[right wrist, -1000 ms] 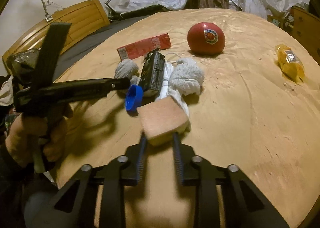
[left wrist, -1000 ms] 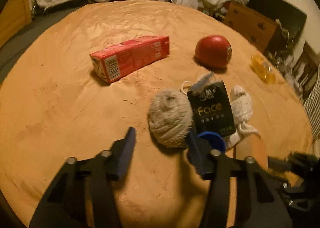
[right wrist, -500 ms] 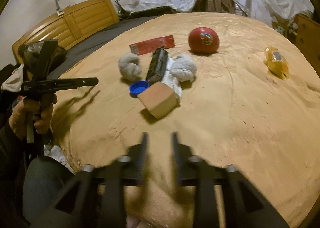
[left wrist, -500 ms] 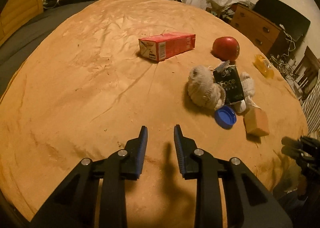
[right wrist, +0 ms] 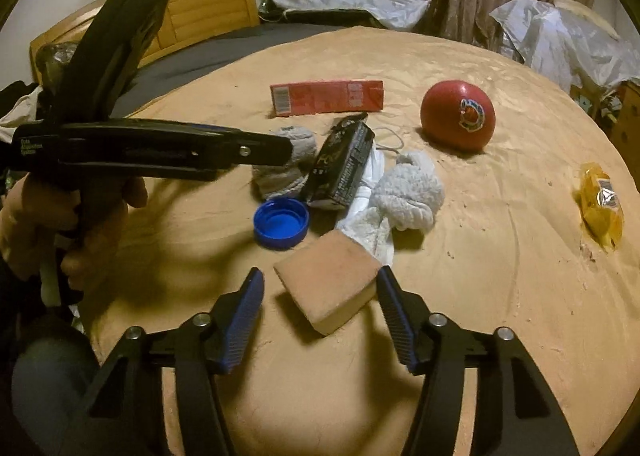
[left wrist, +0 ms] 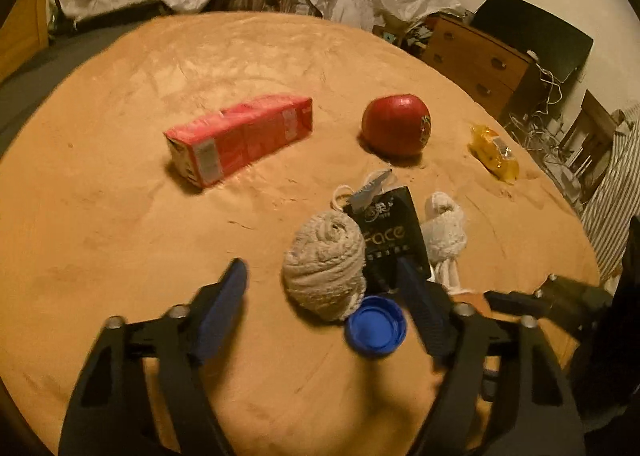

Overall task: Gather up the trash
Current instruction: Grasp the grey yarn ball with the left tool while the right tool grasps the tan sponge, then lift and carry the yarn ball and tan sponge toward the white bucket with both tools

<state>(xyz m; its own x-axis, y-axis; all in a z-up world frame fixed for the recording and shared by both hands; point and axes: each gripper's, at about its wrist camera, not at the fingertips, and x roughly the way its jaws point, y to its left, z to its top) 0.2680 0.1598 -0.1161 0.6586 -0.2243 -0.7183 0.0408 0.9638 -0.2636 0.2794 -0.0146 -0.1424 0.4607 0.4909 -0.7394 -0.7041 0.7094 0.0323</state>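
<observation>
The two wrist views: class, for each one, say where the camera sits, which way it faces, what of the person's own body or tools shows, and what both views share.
Left wrist: sits on the left tongs, looking down across the bed at the rope ball and cap; its opening fingers show, nothing gripped.
Right wrist: sits on the right tongs, facing the sponge between its opening fingers; the left tongs and hand show.
Shared: cap, rope ball, black packet, carton, red ball.

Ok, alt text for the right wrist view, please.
The right gripper, jaws opening, straddles a tan sponge block on a tan cloth-covered table. Beyond lie a blue bottle cap, black carton, rolled socks and a red ball; the left gripper reaches in.
</observation>
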